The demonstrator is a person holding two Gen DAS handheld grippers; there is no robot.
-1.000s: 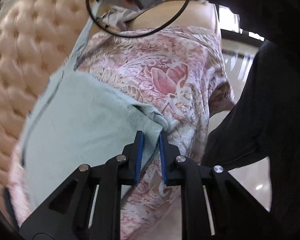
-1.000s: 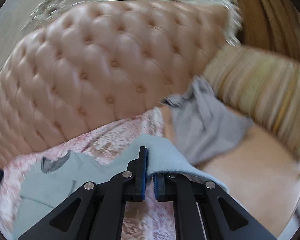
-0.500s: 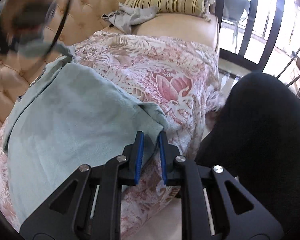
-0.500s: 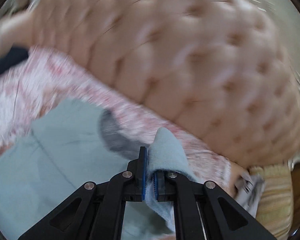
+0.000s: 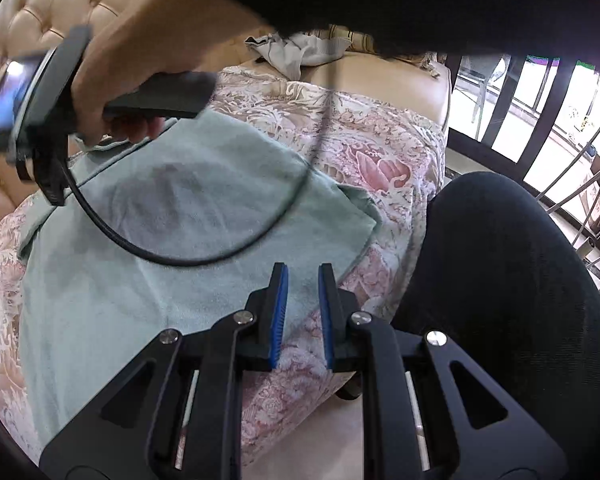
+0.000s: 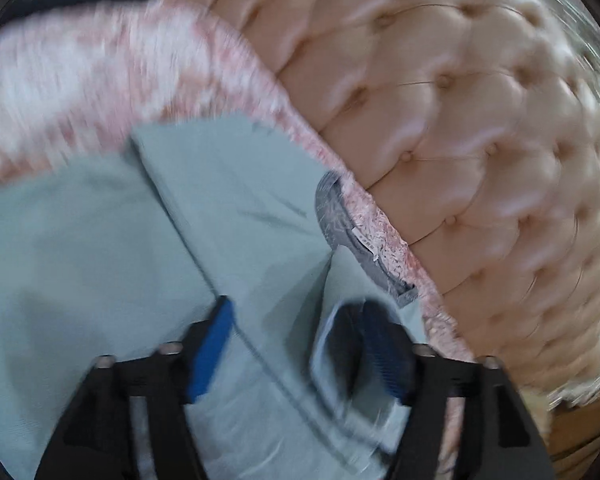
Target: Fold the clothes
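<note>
A pale green garment (image 5: 160, 240) lies spread on the floral pink sofa cover (image 5: 380, 152). Its near corner (image 5: 364, 216) rests flat. My left gripper (image 5: 302, 272) hovers over the garment's near edge, jaws a little apart with nothing clamped between them. In the right wrist view the same garment (image 6: 100, 260) shows its grey-lined collar (image 6: 332, 208) beside the sofa back. My right gripper (image 6: 300, 340) stands wide open just above it, blurred by motion, with a loose flap of cloth by its right finger (image 6: 384, 360). A hand (image 5: 140, 52) holds the right tool over the garment's far side.
A black cable (image 5: 220, 256) hangs in a loop over the garment. The tufted sofa back (image 6: 460, 100) borders the far edge. A grey cloth (image 5: 296, 52) and a striped pillow (image 5: 352, 38) lie at the sofa's end. A black-clad knee (image 5: 500, 260) is at the right.
The right gripper carried the garment's edge across toward the collar and opened, letting it go. The left gripper released the near corner, which now lies flat, and pulled back.
</note>
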